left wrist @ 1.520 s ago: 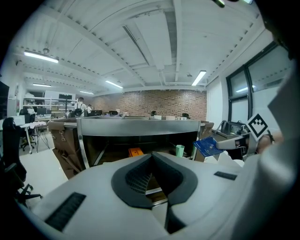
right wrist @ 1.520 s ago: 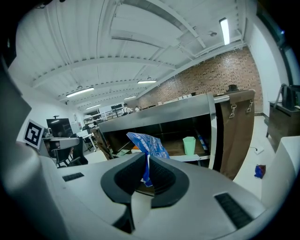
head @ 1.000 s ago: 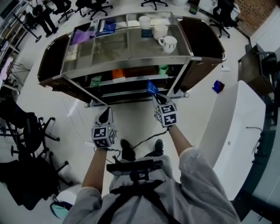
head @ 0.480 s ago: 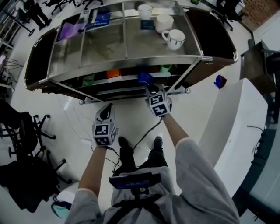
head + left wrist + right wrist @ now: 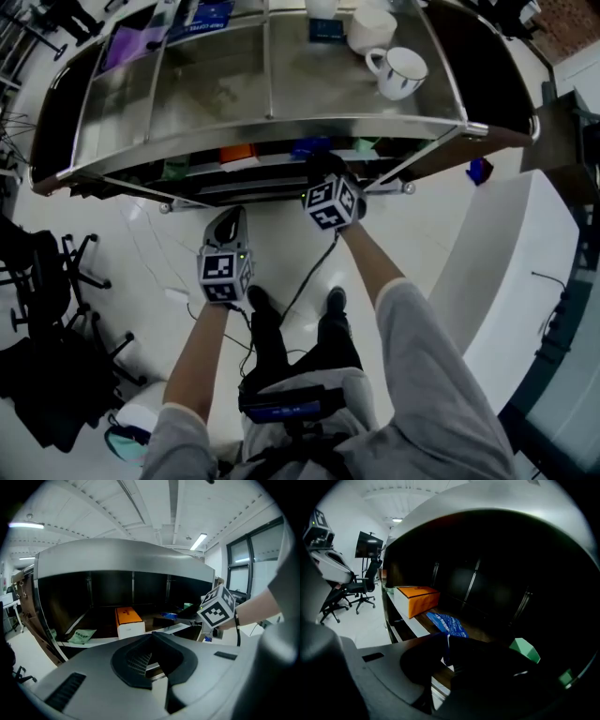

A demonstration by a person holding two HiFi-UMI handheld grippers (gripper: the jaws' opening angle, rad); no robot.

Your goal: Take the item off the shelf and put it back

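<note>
A blue packet (image 5: pixel 309 147) (image 5: pixel 447 622) lies partly on the middle shelf (image 5: pixel 400 609) of a steel cart (image 5: pixel 281 120), just under the top. My right gripper (image 5: pixel 320 170) (image 5: pixel 445 651) is shut on the packet's near end and reaches in under the top shelf. The packet rests flat, to the right of an orange and white box (image 5: pixel 236 153) (image 5: pixel 417 597). My left gripper (image 5: pixel 225 226) (image 5: pixel 157 674) hangs in front of the cart, lower and to the left, its jaws together with nothing in them. It looks at the shelf and at the right gripper's marker cube (image 5: pixel 216 610).
A green packet (image 5: pixel 364 145) (image 5: pixel 524 649) sits right of the blue one, another green packet (image 5: pixel 175 170) (image 5: pixel 80 635) at the shelf's left. Mugs (image 5: pixel 398 71) and a purple item (image 5: pixel 131 43) stand on the glass top. Office chairs (image 5: pixel 47 272) are at the left, a white counter (image 5: pixel 497 253) at the right.
The right gripper has carried the blue packet forward from in front of the cart to under the top, onto the middle shelf. The left gripper has stayed about where it was.
</note>
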